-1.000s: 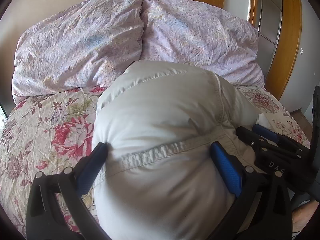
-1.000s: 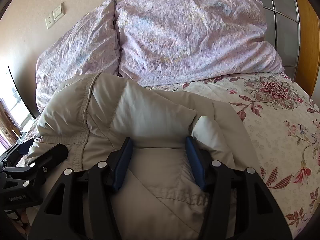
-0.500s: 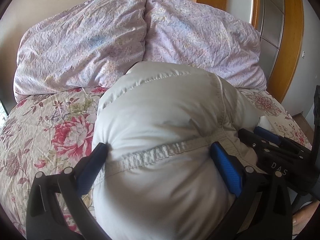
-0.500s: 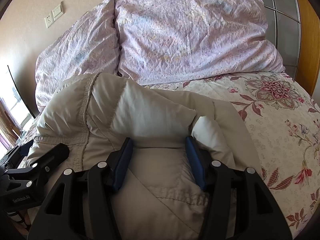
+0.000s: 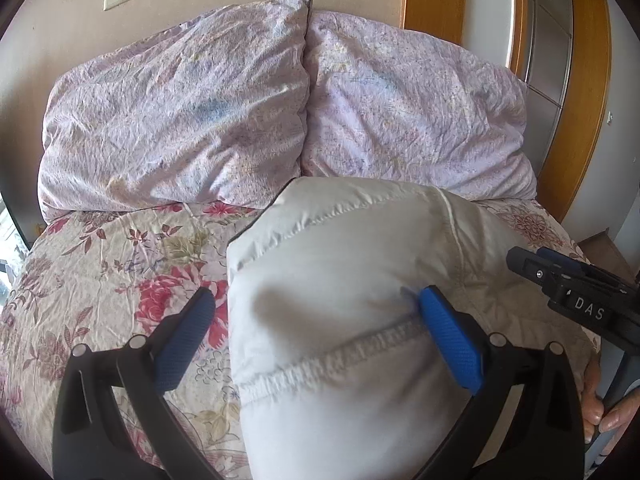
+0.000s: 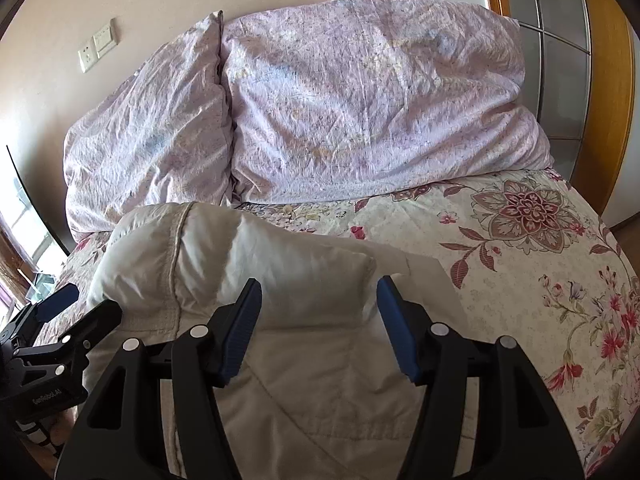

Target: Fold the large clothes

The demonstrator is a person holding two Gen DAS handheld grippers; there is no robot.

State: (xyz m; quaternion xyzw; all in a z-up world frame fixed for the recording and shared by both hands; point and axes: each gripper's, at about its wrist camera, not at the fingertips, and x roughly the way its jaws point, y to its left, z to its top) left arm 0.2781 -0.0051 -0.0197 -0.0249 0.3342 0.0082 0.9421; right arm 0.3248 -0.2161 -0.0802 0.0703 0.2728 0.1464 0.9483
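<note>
A pale grey padded jacket (image 5: pixel 340 248) lies folded into a puffy bundle on the flowered bedspread (image 5: pixel 100 272). My left gripper (image 5: pixel 318 320) is open above its near end. The left pad (image 5: pixel 188 328) stands clear over the bedspread, and the right pad (image 5: pixel 448 336) rests against the hem seam. In the right wrist view the jacket (image 6: pixel 280 256) lies under my right gripper (image 6: pixel 319 304). Its jaws are opening and the fabric sits between the blue pads without being pinched. Each gripper shows in the other's view: the right gripper (image 5: pixel 536 258) and the left gripper (image 6: pixel 80 308).
Two lilac pillows (image 5: pixel 180 120) (image 5: pixel 412 120) lean on the wall at the head of the bed. A wood-framed wardrobe (image 5: pixel 576 100) stands to the right. The bedspread (image 6: pixel 520 260) lies bare right of the jacket. A person's hand (image 5: pixel 600 400) holds the right gripper's handle.
Both grippers have risen off the jacket. The left gripper's jaws have let go, its left pad now clear of the fabric. The right gripper's pads have spread a little.
</note>
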